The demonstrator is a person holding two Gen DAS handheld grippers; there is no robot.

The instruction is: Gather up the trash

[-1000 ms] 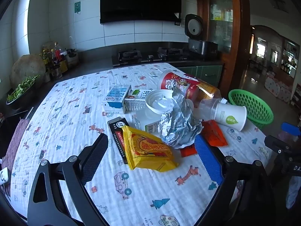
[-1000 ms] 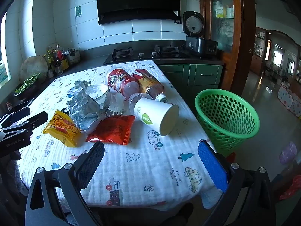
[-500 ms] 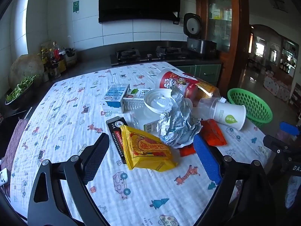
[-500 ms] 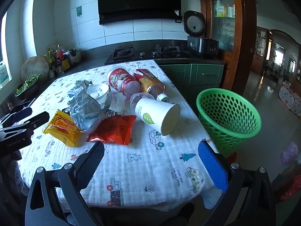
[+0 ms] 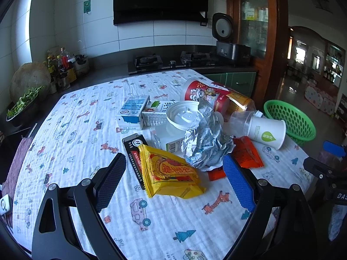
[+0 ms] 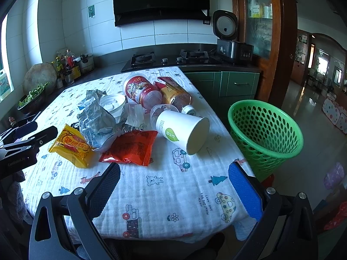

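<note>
Trash lies heaped on the cartoon-print tablecloth point(image 5: 71, 130): a yellow snack packet point(image 5: 171, 173), crumpled foil point(image 5: 203, 145), a red packet point(image 5: 247, 151), a tipped white paper cup point(image 5: 266, 131), a red noodle cup point(image 5: 203, 93), a bottle point(image 5: 238, 104), a white lid point(image 5: 184, 114), two cartons point(image 5: 132, 110) and a black box point(image 5: 134, 149). My left gripper point(image 5: 173, 160) is open, its fingers either side of the yellow packet, above it. My right gripper point(image 6: 173, 169) is open over bare cloth, short of the red packet point(image 6: 132, 147) and paper cup point(image 6: 182, 130). A green basket point(image 6: 264, 134) stands off the table's right edge.
Behind the table runs a dark counter with a gas hob point(image 6: 169, 58), a rice cooker point(image 6: 229, 41) and bottles point(image 6: 69, 62). A bowl of greens point(image 5: 21, 106) sits at the left. The table's near edge point(image 6: 173, 231) is just below my right gripper.
Both views have shifted only slightly. Both grippers stay open and no piece of trash has moved.
</note>
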